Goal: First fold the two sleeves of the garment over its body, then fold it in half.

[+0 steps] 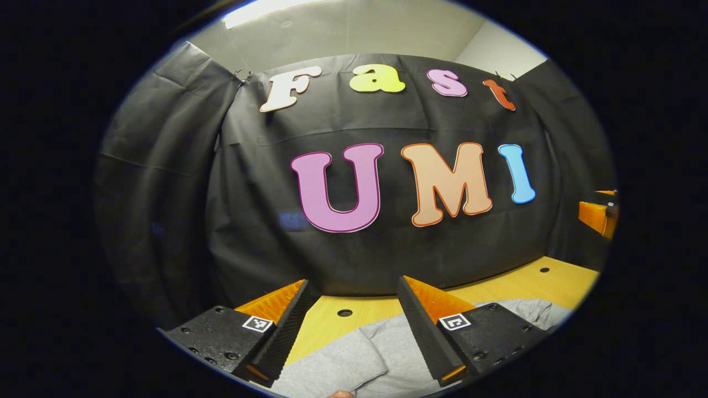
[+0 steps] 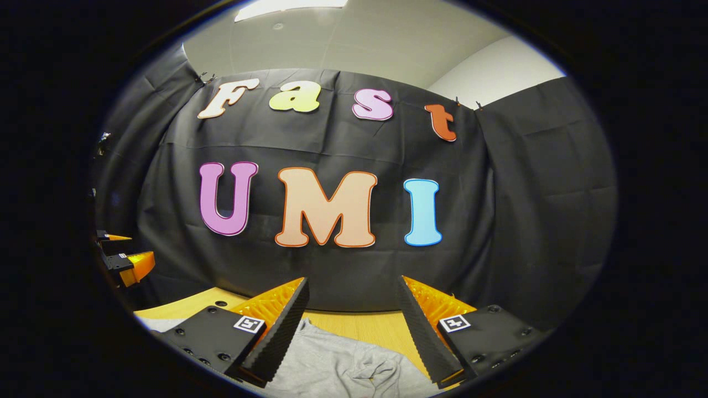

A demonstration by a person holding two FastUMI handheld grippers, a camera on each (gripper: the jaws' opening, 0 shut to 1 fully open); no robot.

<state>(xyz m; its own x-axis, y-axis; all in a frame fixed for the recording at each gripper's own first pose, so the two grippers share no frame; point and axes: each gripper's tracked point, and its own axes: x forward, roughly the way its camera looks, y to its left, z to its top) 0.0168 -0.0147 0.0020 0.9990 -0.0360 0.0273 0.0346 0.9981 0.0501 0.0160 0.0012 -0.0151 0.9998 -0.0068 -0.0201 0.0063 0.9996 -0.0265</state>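
Soft grey knitted garment [image 1: 354,354] spread on light wooden bench [image 1: 520,284] at 6 o'clock. Left hand-held gripper [image 1: 354,326] and right hand-held gripper [image 2: 354,326] both wide open, holding nothing, raised above. Probably before first sleeve fold; next, lowering onto a sleeve.

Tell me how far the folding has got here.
Nothing looks done: the grey fabric garment lies rumpled on the wooden table. Nothing is in hand; the left gripper and right gripper are raised above it, jaws apart. Both sleeve folds and the halving remain.
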